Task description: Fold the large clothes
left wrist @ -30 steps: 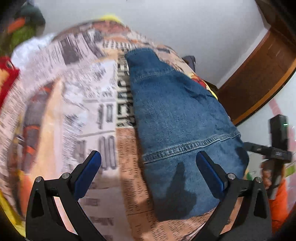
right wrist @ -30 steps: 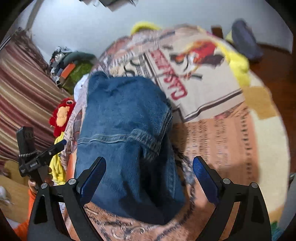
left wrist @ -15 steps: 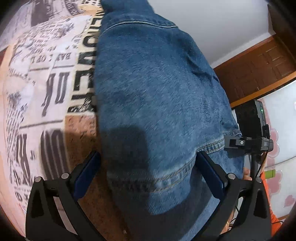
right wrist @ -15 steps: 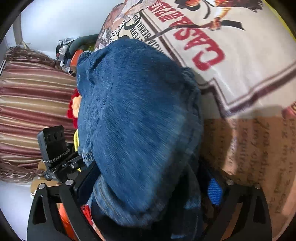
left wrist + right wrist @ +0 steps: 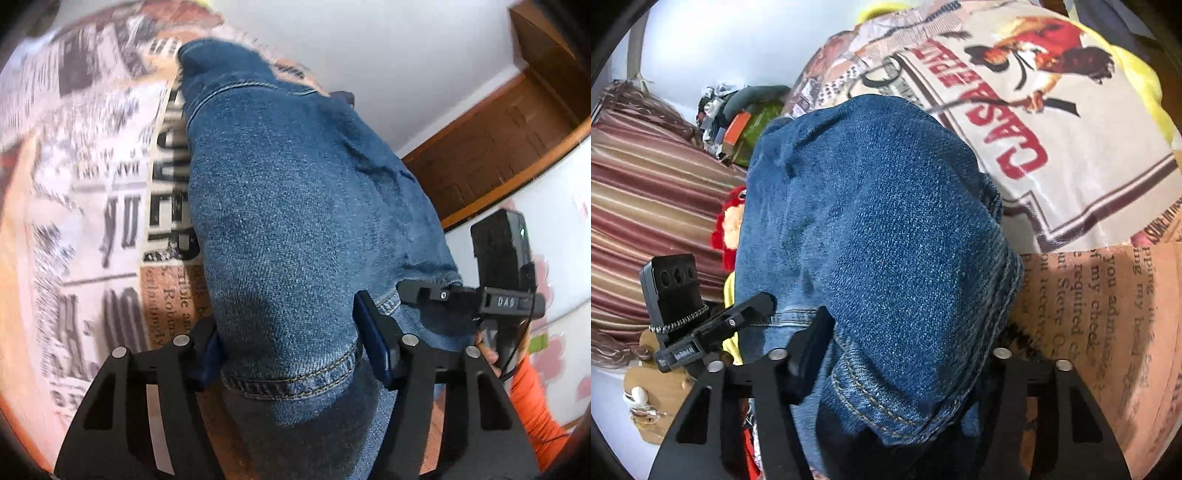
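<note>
**Closing both claws on the near end of the jeans**

Closing is what both claws are doing now, so the step in hand is the grip on the near end of the jeans before a fold.

Left wrist view: the left claw has the jeans between its jaws, which are closing at about half width. The blue pads are at the two sides of a raised fold of denim with a stitched hem just below them. The left pad seems to touch the cloth already; the right pad is at the edge of the fold, and I cannot tell if it presses yet. The jeans lie lengthwise away from the claw on a printed bedcover. To do it well, I think the jaws should take the whole thickness of the fold, including the hem, so that no layer slips out when lifted.

Right wrist view: the right claw is also closing, with a thick bulge of jeans between the jaws. The cloth covers the right pad completely, so I cannot tell whether the grip is firm. The left claw's body is just beside, at the left. Both hands should lift together and keep the edge level, otherwise the fold may come out crooked.
</note>
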The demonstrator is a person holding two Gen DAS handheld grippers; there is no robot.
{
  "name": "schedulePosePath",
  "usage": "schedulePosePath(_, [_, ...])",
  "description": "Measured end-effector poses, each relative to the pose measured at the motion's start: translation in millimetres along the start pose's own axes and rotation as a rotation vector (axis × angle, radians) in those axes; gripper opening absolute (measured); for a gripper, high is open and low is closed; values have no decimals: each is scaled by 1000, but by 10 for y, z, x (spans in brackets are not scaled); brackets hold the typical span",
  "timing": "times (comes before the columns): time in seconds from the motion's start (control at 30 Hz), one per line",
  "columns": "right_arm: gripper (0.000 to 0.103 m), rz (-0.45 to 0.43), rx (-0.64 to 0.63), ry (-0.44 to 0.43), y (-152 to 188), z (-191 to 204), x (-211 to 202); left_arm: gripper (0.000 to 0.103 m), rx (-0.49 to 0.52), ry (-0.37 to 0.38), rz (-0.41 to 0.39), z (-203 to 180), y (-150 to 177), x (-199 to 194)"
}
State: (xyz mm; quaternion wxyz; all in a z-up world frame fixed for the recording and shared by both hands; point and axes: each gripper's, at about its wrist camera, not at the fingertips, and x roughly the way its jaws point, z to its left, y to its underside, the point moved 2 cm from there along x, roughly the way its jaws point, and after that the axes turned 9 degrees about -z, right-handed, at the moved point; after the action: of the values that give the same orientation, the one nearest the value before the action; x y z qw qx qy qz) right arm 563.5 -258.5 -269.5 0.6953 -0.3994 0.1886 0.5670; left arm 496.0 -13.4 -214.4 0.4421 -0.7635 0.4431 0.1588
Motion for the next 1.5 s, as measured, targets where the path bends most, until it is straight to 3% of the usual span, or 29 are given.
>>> schedulePosePath(0.2, [51, -38, -40, -17, 69, 420, -240, 61, 104, -17, -83, -202, -65, -605])
schedulePosePath(0.5, [51, -93, -144, -64, 206, 1400, -459, 61, 135, -44, -186, -109, -164, -1494])
schedulePosePath(0.83, [51, -3, -177, -115, 599, 2258, 170, 61, 46, -132, -217, 651, 108, -2242])
schedulePosePath(1.1, [51, 149, -170, -106, 945, 2484, 1125, 61, -97, -208, -164, 1531, 518, -2382])
schedulePosePath(1.37, [51, 259, -210, -48, 1066, 2399, 1925, 62, -200, -243, -73, 2258, 843, -2004])
schedulePosePath(1.5, [54, 276, -231, -69, 990, 2272, 2156, 66, -278, -198, -86, 2593, 979, -1875])
